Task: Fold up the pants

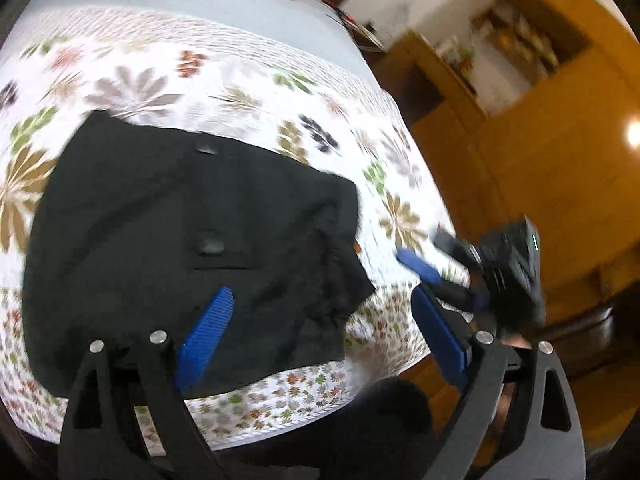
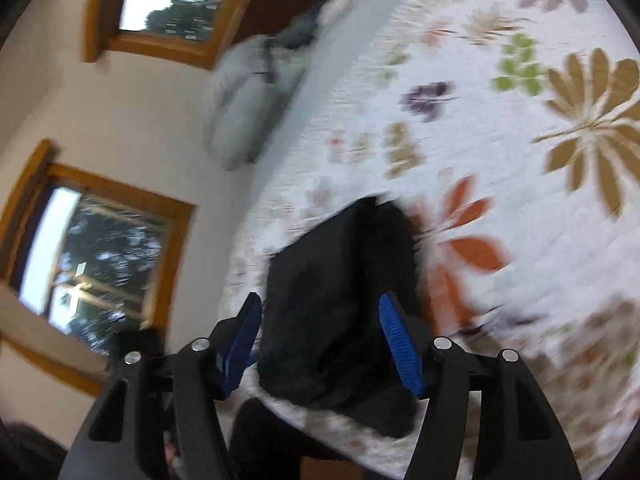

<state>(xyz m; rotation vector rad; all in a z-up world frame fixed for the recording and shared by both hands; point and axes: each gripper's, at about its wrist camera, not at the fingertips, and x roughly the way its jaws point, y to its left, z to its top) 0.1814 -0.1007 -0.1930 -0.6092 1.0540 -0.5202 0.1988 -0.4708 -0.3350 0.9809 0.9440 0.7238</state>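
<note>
The black pants (image 1: pixel 192 248) lie folded into a compact bundle on the bed (image 1: pixel 224 80), over a white bedspread printed with flowers and leaves, close to the near edge. The left gripper (image 1: pixel 324 320) hangs above them with its jaws spread wide and nothing between the blue pads (image 1: pixel 208 332) — one pad over the dark cloth, the other past the bundle's edge. The right gripper (image 2: pixel 320 344) also stands open, its pads on either side of the pants (image 2: pixel 340 300) in its own view, not pressing on them; from the left wrist view it sits just beside the bundle, at the bed's edge. Both views are blurred.
</note>
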